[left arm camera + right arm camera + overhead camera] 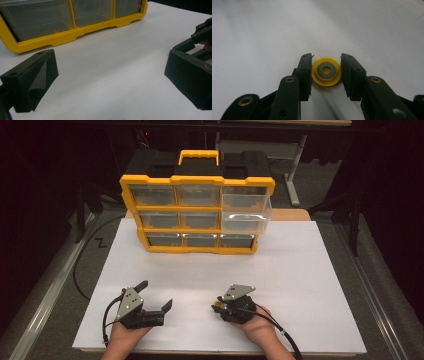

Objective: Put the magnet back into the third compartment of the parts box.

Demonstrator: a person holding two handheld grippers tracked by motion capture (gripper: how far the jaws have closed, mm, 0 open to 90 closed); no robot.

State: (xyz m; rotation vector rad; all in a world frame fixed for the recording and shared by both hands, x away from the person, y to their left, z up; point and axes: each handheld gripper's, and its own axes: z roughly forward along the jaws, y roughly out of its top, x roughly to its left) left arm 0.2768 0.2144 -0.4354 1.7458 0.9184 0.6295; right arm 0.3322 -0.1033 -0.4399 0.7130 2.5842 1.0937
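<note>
A yellow-framed organizer (197, 180) with clear drawers stands at the back of the white table top (300, 270). Its top right drawer (246, 212) is pulled out. My right gripper (218, 306) rests near the front middle of the table. In the right gripper view its jaws touch both sides of a small yellow disc (326, 81) that carries a grey washer (322, 71); the right gripper (326, 62) is shut on it. My left gripper (155, 294) lies at the front left, jaws wide open and nothing between them (110, 75). It faces the organizer's bottom row (75, 35).
The white sheet ends close behind both hands at the front edge (220, 351). A cable (285, 337) trails from the right gripper. A wooden table edge (290, 215) shows behind the organizer. Dark floor and a table leg (292, 180) lie beyond.
</note>
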